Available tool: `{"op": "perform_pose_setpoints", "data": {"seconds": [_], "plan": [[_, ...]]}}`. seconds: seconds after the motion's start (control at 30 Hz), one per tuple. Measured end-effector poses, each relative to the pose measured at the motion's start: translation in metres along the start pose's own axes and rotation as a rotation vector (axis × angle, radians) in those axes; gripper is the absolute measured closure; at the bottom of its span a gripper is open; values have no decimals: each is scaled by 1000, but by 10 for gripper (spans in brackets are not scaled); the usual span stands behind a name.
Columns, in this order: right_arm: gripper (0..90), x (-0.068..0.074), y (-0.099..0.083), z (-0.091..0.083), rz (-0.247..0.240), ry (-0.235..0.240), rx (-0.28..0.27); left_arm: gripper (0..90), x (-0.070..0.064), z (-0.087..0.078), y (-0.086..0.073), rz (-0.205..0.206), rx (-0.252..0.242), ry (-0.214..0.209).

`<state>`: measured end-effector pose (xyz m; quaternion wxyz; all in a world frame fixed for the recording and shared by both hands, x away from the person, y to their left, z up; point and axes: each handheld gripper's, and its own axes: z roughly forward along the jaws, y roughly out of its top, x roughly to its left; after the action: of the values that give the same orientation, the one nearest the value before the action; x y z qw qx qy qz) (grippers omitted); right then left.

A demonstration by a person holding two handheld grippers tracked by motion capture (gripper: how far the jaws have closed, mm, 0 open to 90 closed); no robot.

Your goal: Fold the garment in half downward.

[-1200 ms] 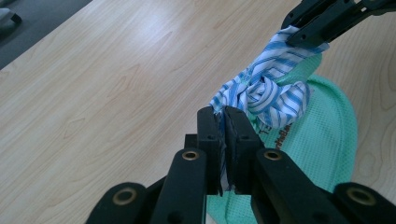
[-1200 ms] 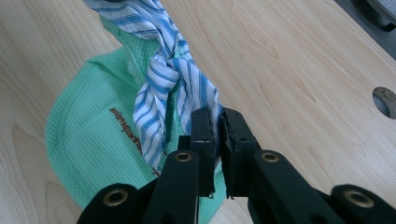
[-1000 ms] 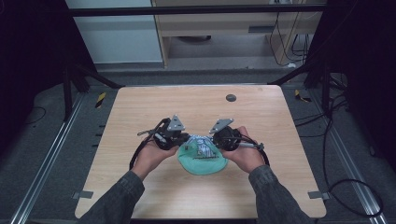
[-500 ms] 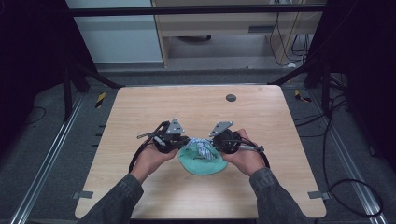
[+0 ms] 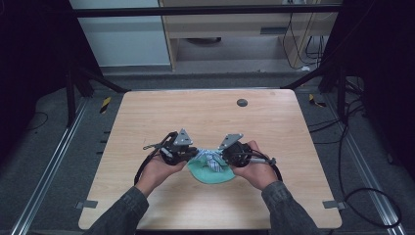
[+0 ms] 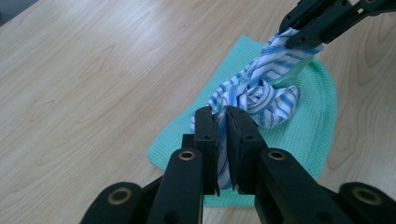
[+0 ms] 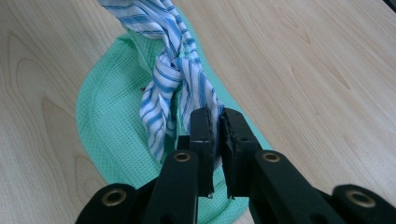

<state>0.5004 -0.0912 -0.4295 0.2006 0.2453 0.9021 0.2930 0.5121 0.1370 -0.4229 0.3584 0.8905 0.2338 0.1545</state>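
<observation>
Table (image 5: 205, 117) wide open; both grippers (image 6: 222, 122) (image 7: 215, 122) clamp striped cloth (image 6: 261, 93).

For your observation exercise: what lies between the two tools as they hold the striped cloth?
Between the left tool and right tool runs the knotted striped cloth, above the green cloth on the table, clearest in the left gripper view.

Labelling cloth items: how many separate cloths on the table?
2. A green waffle cloth lies flat on the table; a blue-striped cloth, knotted, is stretched above it between both tools. Nothing else visible.
</observation>
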Motion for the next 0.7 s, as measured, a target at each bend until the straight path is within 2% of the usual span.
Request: {"op": "perform_pose_setpoints", "data": {"seconds": [0.43, 0.5, 0.6, 0.7], "plan": [[834, 6, -4, 0, -4, 10, -1, 793, -6, -3, -9, -3, -3, -10], [834, 8, -5, -1, -10, 12, -2, 746, -8, -5, -11, -1, -11, -4], [834, 9, -5, -2, -15, 11, 0, 600, -10, -6, -14, -4, -14, 18], [834, 10, -5, -2, -18, 16, 2, 515, -11, -5, -18, -6, -9, 17]]}}
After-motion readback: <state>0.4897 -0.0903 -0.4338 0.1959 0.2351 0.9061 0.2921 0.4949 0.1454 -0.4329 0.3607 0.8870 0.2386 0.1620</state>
